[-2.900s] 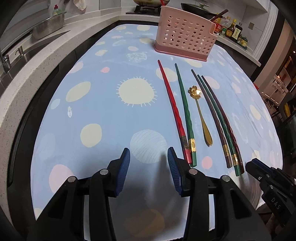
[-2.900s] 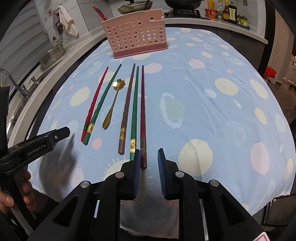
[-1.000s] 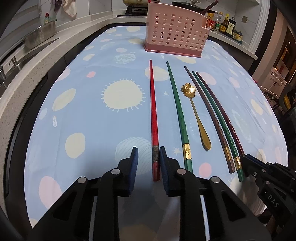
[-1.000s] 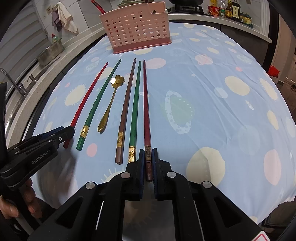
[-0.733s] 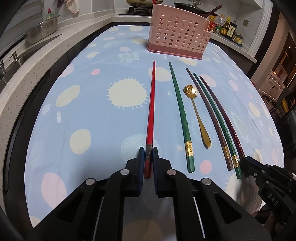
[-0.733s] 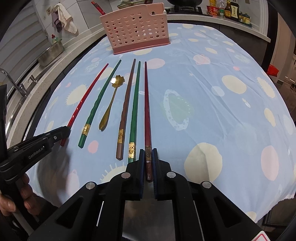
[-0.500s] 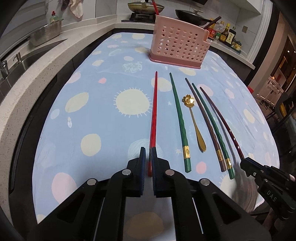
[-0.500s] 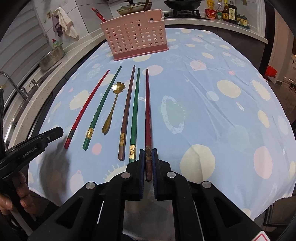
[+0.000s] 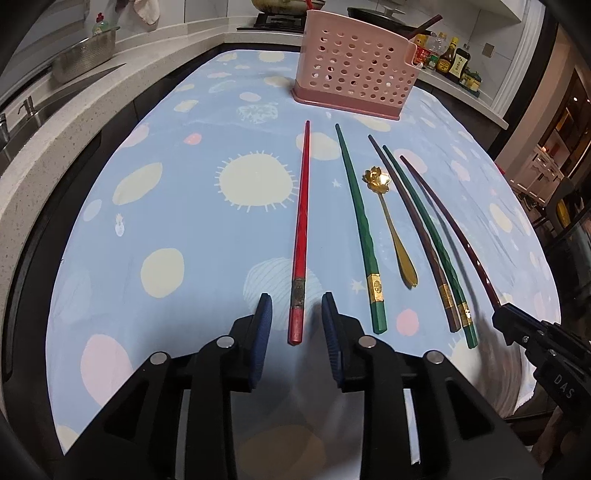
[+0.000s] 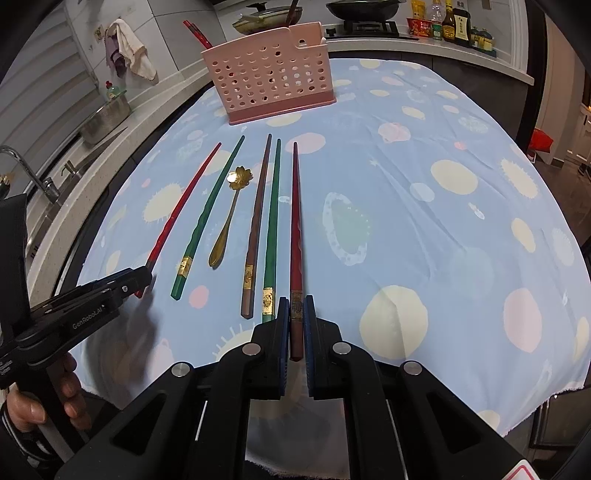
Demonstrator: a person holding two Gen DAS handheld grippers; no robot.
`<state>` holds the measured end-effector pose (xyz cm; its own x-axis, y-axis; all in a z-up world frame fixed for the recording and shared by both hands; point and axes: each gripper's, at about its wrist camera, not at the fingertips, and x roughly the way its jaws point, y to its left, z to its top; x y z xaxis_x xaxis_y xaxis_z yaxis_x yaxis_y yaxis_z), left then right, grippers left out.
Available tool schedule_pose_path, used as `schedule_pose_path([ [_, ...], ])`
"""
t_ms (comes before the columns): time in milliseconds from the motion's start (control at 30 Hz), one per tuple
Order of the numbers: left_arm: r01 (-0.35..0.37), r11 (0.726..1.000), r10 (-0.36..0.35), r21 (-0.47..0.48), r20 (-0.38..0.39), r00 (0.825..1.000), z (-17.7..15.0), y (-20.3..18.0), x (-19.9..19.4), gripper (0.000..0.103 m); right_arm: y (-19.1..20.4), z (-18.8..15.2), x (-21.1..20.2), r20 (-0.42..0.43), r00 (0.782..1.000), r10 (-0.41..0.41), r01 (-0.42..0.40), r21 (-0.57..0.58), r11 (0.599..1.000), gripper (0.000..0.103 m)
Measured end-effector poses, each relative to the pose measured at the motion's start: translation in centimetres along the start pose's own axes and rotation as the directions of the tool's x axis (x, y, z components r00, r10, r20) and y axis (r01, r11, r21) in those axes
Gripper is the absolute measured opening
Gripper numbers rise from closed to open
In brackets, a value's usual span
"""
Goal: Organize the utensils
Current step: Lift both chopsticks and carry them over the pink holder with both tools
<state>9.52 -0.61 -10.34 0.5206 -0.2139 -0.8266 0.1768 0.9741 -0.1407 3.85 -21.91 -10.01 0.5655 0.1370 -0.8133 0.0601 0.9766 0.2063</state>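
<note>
Left gripper (image 10: 122,284) reads "GenRobot.AI"; right gripper (image 9: 517,325) "DAS".

A blue tablecloth (image 9: 166,206) printed with pale suns and dots covers the table. A speckled grey counter (image 9: 55,122) runs along its left side, with a faucet (image 10: 22,166) and a steel colander (image 9: 85,59) on it. A cloth (image 10: 129,51) hangs on the wall behind. On the far counter, sauce bottles (image 10: 448,22) stand in a row beside a stove bearing a dark wok (image 10: 364,9) and a lidded pan (image 10: 258,20).
</note>
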Motion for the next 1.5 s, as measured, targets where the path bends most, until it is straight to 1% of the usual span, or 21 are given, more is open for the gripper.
schedule_pose_path([
  [167, 0.002, 1.000, -0.002, 0.005, 0.019, 1.000, 0.2, 0.0, 0.4, 0.025, -0.1, -0.1, 0.3, -0.010, 1.000, 0.002, -0.002, 0.008, 1.000, 0.007],
  [200, -0.001, 1.000, 0.000, 0.006, 0.021, 1.000, 0.2, 0.0, 0.4, 0.019, -0.1, -0.1, 0.3, -0.011, 1.000, 0.002, -0.002, 0.008, 1.000, 0.007],
  [267, 0.004, 1.000, -0.004, 0.008, 0.022, 1.000, 0.1, 0.0, 0.5, 0.010, 0.0, -0.1, 0.3, -0.011, 1.000, 0.001, -0.001, 0.008, 1.000, 0.007],
  [300, 0.014, 1.000, -0.014, 0.003, 0.020, 1.000, 0.1, 0.2, 0.4, 0.008, 0.0, -0.1, 0.3, -0.011, 1.000, 0.001, -0.001, 0.009, 1.000, 0.007],
  [433, 0.032, 0.999, -0.032, -0.004, 0.020, 0.999, 0.2, 0.2, -0.2, 0.007, 0.0, 0.1, 0.0, 0.000, 1.000, 0.003, -0.003, 0.008, 1.000, 0.007],
  [533, 0.039, 0.999, -0.038, -0.004, 0.039, 0.999, 0.3, 0.2, -1.4, 0.007, -0.1, 0.5, -0.7, 0.018, 1.000, 0.006, -0.006, 0.008, 1.000, 0.007],
  [700, 0.044, 0.999, -0.043, -0.007, 0.097, 0.994, 1.4, 0.2, -4.6, 0.007, -0.1, 1.8, -2.7, 0.066, 0.997, 0.025, -0.027, 0.026, 0.999, 0.007],
  [900, 0.060, 0.998, -0.051, -0.037, 0.194, 0.980, 4.0, 0.5, -8.3, 0.007, -0.2, 4.2, -5.7, 0.157, 0.987, 0.038, -0.044, 0.035, 0.998, 0.007],
  [1133, 0.079, 0.995, -0.060, -0.057, 0.284, 0.957, 7.5, 0.8, -11.8, 0.007, -0.4, 7.5, -8.7, 0.259, 0.965, 0.049, -0.061, 0.037, 0.997, 0.007],
  [1367, 0.075, 0.996, -0.053, -0.050, 0.348, 0.936, 10.6, 0.9, -13.2, 0.007, -1.1, 10.4, -9.9, 0.309, 0.948, 0.080, -0.105, 0.065, 0.992, 0.007],
  [1500, 0.070, 0.997, -0.051, -0.037, 0.372, 0.927, 12.2, 0.6, -13.4, 0.007, -1.4, 12.2, -10.2, 0.340, 0.937, 0.075, -0.103, 0.067, 0.992, 0.007],
])
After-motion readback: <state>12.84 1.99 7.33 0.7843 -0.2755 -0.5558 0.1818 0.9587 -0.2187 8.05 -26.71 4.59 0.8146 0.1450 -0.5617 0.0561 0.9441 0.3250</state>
